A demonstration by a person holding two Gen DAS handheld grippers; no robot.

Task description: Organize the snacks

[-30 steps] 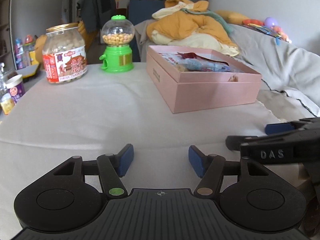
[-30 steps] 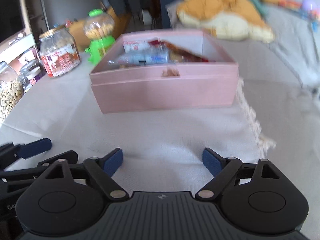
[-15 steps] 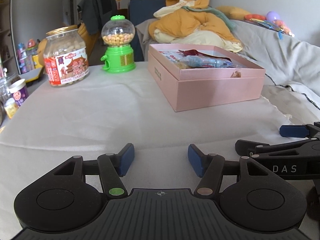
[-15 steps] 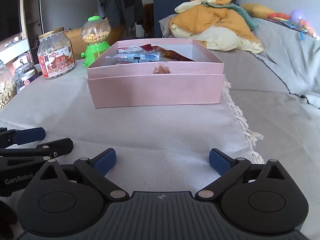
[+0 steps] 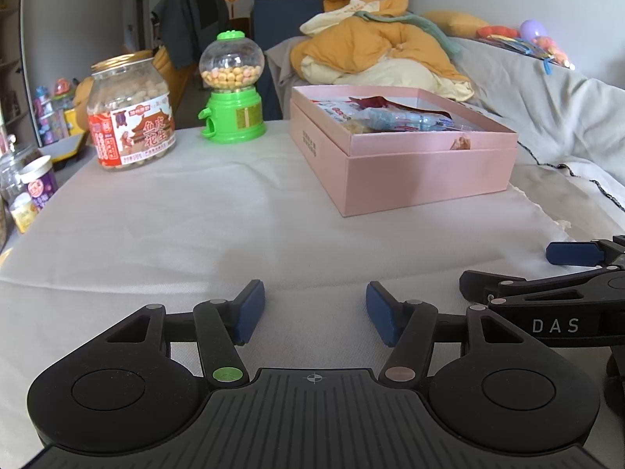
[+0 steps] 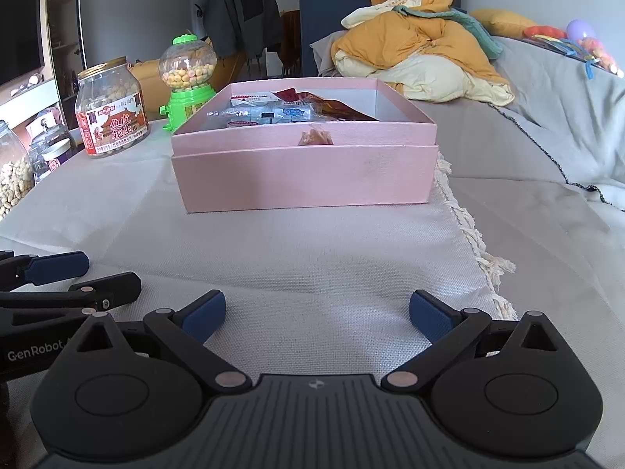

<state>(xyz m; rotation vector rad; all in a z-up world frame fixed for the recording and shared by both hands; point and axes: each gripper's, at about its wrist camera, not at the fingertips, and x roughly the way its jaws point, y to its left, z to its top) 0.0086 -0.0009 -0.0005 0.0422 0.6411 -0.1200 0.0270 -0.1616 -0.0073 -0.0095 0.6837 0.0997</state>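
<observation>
A pink open box (image 5: 425, 174) (image 6: 304, 176) stands on the white tablecloth (image 5: 175, 215) and holds several wrapped snacks (image 5: 394, 119) (image 6: 273, 111). My left gripper (image 5: 312, 312) is open and empty, low over the cloth, well short of the box. My right gripper (image 6: 317, 318) is open and empty, also low, facing the box's near side. Each gripper shows at the edge of the other's view: the right one (image 5: 547, 273), the left one (image 6: 78, 273).
A peanut jar (image 5: 131, 113) (image 6: 111, 111) and a green candy dispenser (image 5: 232, 90) (image 6: 187, 78) stand at the back left. Small jars (image 5: 35, 191) (image 6: 15, 172) sit at the left edge. A grey sofa with piled bedding (image 5: 375, 51) lies behind and right.
Both grippers drew back slightly and levelled, so the box looks a little farther. The right gripper opened a bit wider. Nothing on the cloth moved.
</observation>
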